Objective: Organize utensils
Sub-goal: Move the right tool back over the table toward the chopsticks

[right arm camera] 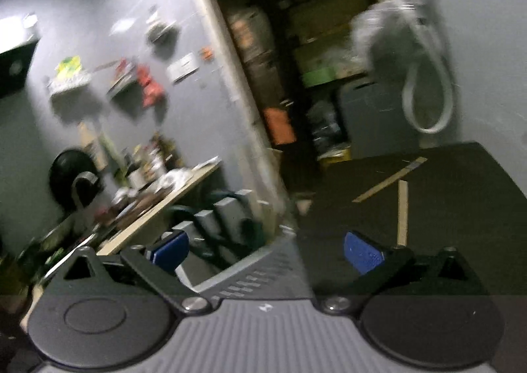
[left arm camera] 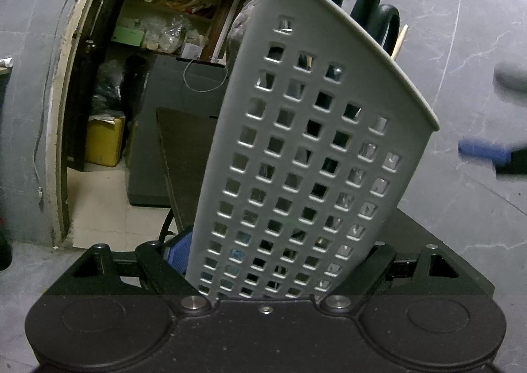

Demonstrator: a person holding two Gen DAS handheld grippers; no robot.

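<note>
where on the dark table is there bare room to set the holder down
In the right wrist view the dark table is bare right of the two wooden sticks, out to its far edge. It is crowded at the lower left, where the grey perforated holder sits under the open right tool.

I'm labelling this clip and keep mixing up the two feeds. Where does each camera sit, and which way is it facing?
Left wrist: on the left gripper, looking along its fingers at the perforated utensil holder clamped between them, scissors inside.
Right wrist: on the right gripper, jaws open, looking past the holder's rim to chopsticks on the dark table.
Shared: holder, doorway.
</note>
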